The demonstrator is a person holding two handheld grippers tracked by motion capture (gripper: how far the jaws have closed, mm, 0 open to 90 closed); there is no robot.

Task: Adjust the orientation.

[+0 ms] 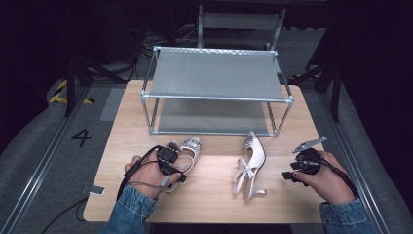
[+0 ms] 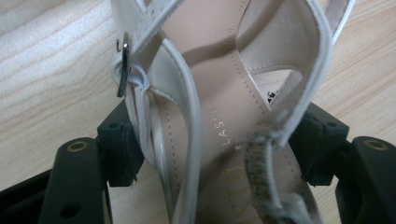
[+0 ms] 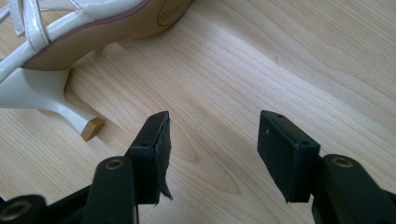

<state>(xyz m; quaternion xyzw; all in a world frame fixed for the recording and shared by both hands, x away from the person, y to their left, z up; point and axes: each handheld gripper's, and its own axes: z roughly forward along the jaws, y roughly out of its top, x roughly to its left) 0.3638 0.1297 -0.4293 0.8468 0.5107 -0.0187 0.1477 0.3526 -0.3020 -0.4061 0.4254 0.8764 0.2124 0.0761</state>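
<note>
Two white strappy high-heeled sandals lie on the wooden table (image 1: 209, 197). The left sandal (image 1: 191, 147) has a jewelled toe that points at the rack. My left gripper (image 1: 171, 164) is shut on its heel end. In the left gripper view both black pads press the sandal's straps (image 2: 219, 93) from either side, with the left gripper (image 2: 217, 140) astride the insole. The right sandal (image 1: 251, 163) lies on its side, its heel toward the person. My right gripper (image 1: 291, 174) is to its right, open and empty. In the right gripper view the right gripper (image 3: 212, 140) hovers over bare wood, and the sandal's heel (image 3: 46, 95) is at upper left.
A two-shelf metal rack (image 1: 216, 97) with grey fabric shelves stands at the back of the table, both shelves bare. A small silver item (image 1: 96, 190) lies at the table's front left corner. A grey chair (image 1: 238, 24) stands behind the rack.
</note>
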